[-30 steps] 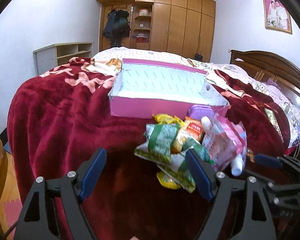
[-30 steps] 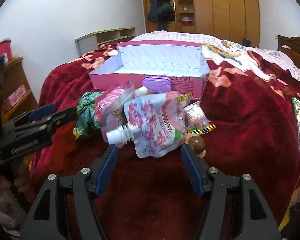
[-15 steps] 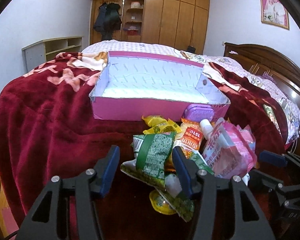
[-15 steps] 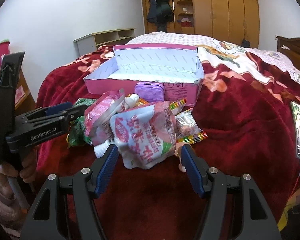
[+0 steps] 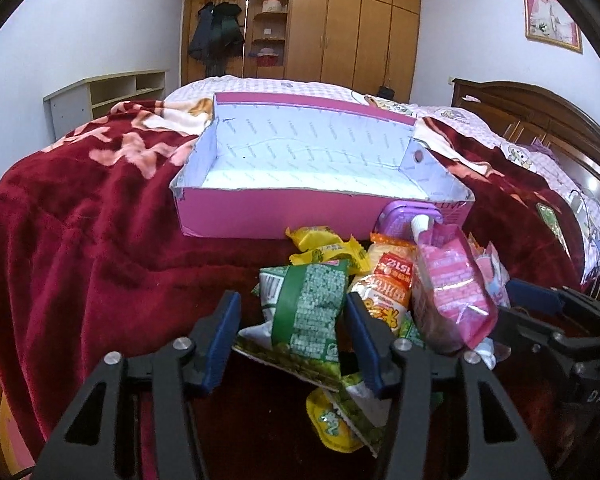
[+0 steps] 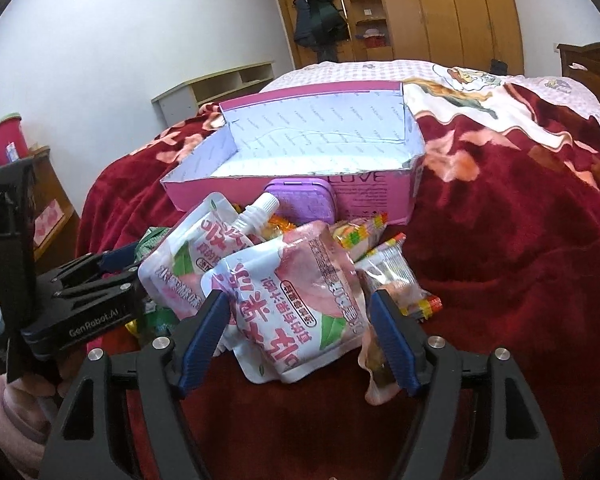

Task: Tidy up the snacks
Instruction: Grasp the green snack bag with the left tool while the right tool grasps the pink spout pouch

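Left gripper point(image 5: 290, 326) has just been narrowing around the green packet point(image 5: 306, 312), right gripper point(image 6: 300, 334) just widening astride the peach pouch point(image 6: 296, 300), neither gripped yet, both heaped before the empty box point(image 5: 236, 216).

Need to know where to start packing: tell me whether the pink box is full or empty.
Empty. The pink box shows only its bare white lining in both views; the snacks are piled on the red blanket in front of it.
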Tool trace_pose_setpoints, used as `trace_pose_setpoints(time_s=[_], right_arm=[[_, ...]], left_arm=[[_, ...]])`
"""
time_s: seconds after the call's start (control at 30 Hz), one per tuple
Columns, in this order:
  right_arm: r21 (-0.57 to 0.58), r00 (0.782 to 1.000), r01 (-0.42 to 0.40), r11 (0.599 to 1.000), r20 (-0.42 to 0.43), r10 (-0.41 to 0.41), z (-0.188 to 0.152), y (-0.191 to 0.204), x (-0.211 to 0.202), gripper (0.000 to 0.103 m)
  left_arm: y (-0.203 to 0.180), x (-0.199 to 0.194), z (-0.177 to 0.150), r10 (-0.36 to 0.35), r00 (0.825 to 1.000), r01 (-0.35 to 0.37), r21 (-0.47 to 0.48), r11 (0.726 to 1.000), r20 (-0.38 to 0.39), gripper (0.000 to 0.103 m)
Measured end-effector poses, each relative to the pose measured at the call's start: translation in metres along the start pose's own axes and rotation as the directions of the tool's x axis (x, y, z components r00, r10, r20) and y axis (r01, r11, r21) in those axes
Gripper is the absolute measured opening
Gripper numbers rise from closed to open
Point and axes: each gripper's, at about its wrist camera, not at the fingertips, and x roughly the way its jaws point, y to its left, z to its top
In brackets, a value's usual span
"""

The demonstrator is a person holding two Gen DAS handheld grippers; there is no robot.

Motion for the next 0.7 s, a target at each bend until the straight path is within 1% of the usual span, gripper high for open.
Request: trace_pose_setpoints(time_s=[0.13,0.23,0.3,0.4,0.5,0.6,0.7], right_arm=[[-0.028,1.0,-0.002,1.0,0.005,0.002,0.004,0.001,0.005,0.074],[-0.04,1.0,-0.017,0.999,0.0,0.017,0.007,0.001,0.01,0.075],[-0.047,1.0,-0.031,0.998,-0.003,0.03,0.008,0.001,0.012,0.079],[-0.07,0.999,-0.033,0.997,-0.008,0.032,0.008,0.002,0.012,0.079],[-0.087,1.0,-0.025,0.996,-0.021,0.023,0.007,0.001,0.008,0.079],[-0.104,1.0,0.008,0.995,-0.014,-0.01,0.005,0.001,0.005,0.079],[-0.116,0.999,0.024,0.993,-0.02,-0.026,0.006,0.0,0.007,0.079]], left_arm=[[-0.002,0.0,0.001,0.0,1.0,0.0,0.019,1.0,0.01,0.045],[-0.004,-0.001,0.001,0.006,1.0,-0.007,0.036,0.999,0.017,0.044],[-0.004,-0.001,0.001,0.005,1.0,-0.006,0.036,0.999,0.018,0.044],[-0.004,-0.001,0.0,0.001,1.0,-0.002,0.032,0.999,0.018,0.044],[-0.004,-0.001,0.0,-0.003,1.0,0.003,0.028,1.0,0.019,0.044],[-0.003,0.001,0.0,-0.002,1.0,0.001,0.025,1.0,0.025,0.045],[-0.001,0.003,0.002,-0.004,1.0,0.004,0.004,1.0,0.023,0.046]])
